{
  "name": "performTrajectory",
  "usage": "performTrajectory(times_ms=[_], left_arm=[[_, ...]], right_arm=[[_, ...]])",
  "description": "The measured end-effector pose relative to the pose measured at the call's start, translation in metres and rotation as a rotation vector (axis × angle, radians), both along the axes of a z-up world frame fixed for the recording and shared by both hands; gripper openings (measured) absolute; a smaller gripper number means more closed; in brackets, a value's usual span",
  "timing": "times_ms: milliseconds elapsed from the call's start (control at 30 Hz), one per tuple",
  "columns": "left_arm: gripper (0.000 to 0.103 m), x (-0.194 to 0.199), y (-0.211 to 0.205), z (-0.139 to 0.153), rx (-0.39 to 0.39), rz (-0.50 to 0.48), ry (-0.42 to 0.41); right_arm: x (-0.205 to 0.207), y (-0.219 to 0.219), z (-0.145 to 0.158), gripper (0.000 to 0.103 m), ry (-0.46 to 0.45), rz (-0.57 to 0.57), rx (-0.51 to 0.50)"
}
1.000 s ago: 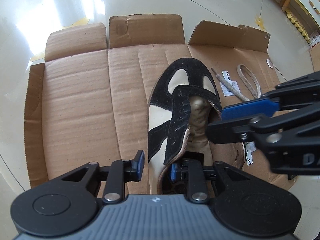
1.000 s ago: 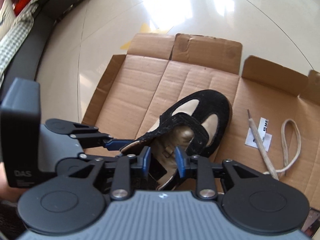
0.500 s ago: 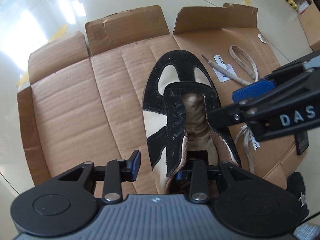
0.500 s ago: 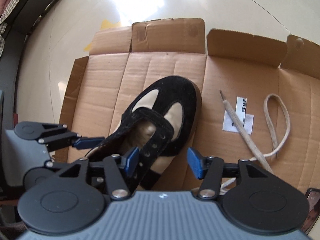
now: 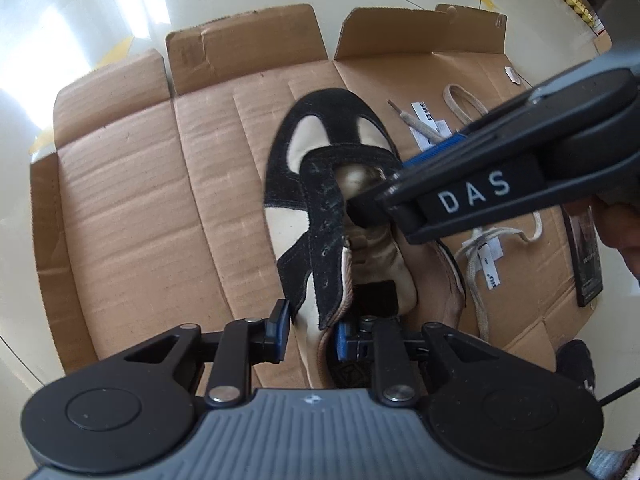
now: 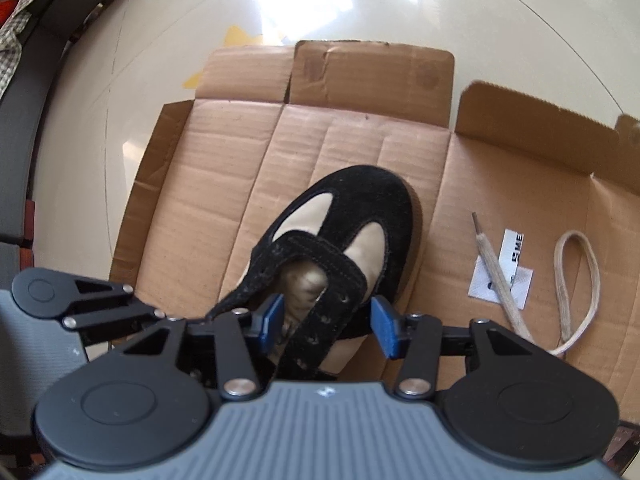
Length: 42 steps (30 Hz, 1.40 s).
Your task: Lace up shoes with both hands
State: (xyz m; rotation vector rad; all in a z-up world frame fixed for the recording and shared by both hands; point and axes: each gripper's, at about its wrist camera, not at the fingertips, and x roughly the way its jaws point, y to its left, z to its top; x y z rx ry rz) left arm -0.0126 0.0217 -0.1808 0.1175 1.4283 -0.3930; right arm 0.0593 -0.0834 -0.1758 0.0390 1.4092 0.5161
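My left claw (image 5: 308, 330) is clamped on the collar of the one shoe (image 5: 328, 200), at the lower middle of the frame on flattened cardboard (image 5: 140, 208) on the floor; my right claw (image 6: 326, 326) is closing, its pads straddling the black eyelet flap without pressing. The suede flap looks soft and floppy, so I'd pinch its edge beside the eyelets. One loose lace (image 6: 576, 288) lies well right; it seems limp and light, best taken by its stiff tip.

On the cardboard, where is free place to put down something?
Free: the wide cardboard sheet between its left edge and the shoe. Crowded: right of the shoe, with the shoelace and paper labels.
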Motion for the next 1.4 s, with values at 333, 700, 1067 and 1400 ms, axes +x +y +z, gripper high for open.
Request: performTrajectory(times_ms=[333, 700, 1067, 1400], left_arm=[[0.022, -0.004, -0.002, 0.003, -0.018, 0.038, 0.018], [0.037, -0.002, 0.001, 0.012, -0.019, 0.037, 0.026], [0.060, 0.007, -0.012, 0.043, 0.015, -0.012, -0.107], [0.060, 0.010, -0.013, 0.043, -0.024, -0.004, -0.102]], right_arm=[[0.006, -0.006, 0.004, 0.048, -0.024, 0.042, 0.021], [0.017, -0.042, 0.019, 0.041, -0.106, 0.014, -0.013], [0.029, -0.059, -0.027, 0.035, -0.131, 0.065, -0.181], [0.034, -0.058, -0.043, 0.015, -0.149, 0.094, -0.173]])
